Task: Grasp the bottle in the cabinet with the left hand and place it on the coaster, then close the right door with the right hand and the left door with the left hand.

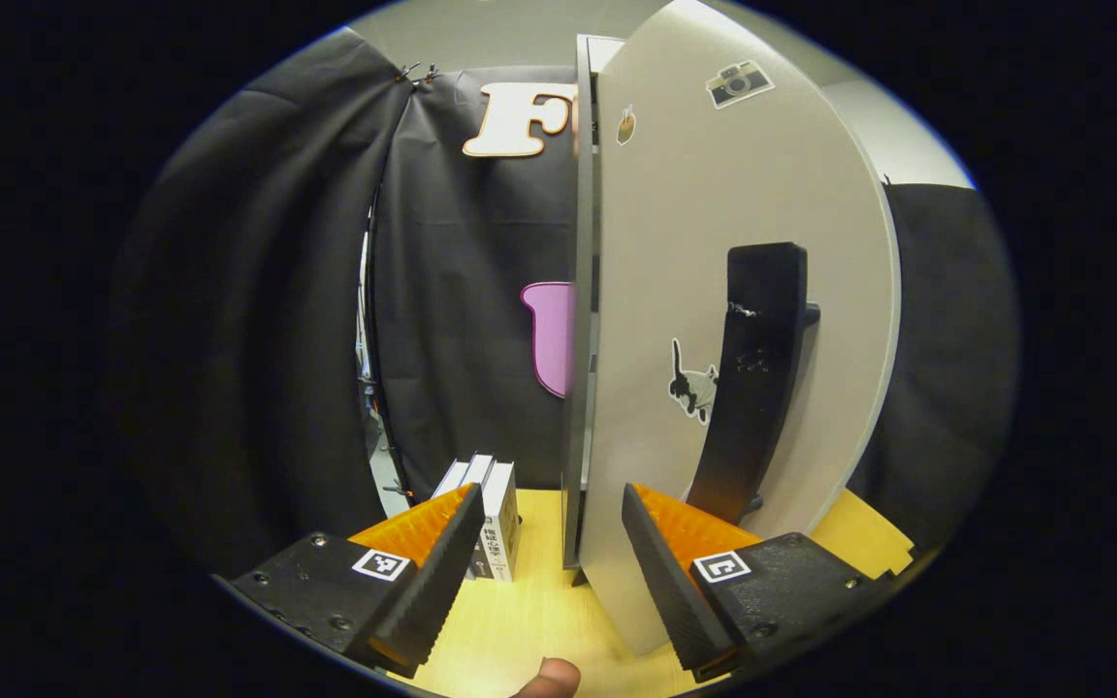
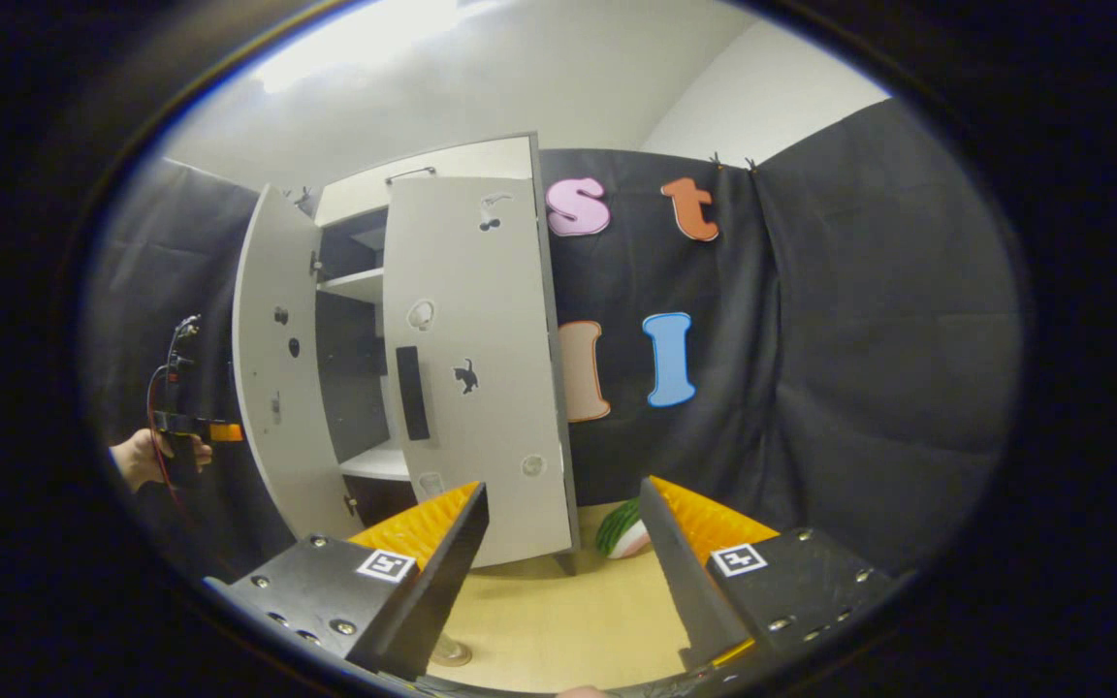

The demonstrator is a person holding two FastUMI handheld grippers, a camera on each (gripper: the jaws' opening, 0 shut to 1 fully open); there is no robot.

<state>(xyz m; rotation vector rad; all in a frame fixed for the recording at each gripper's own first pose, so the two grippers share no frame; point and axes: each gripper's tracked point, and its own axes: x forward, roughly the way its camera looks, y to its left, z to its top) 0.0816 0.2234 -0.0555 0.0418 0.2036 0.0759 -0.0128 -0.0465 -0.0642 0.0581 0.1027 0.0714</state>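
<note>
In the right gripper view the white cabinet stands on the wooden table. Its right door, with a black handle, is swung most of the way in. The left door stands wide open, and shelves show in the gap between them. My right gripper is open, a short way in front of the right door. In the left gripper view my left gripper is open beside the outer face of the left door and its black handle. A small round thing, partly hidden by a finger, lies on the table.
Several small boxes stand on the table left of the cabinet's side. A green striped object lies right of the cabinet. A hand holds the left gripper behind the open left door. Black cloth walls close in all around.
</note>
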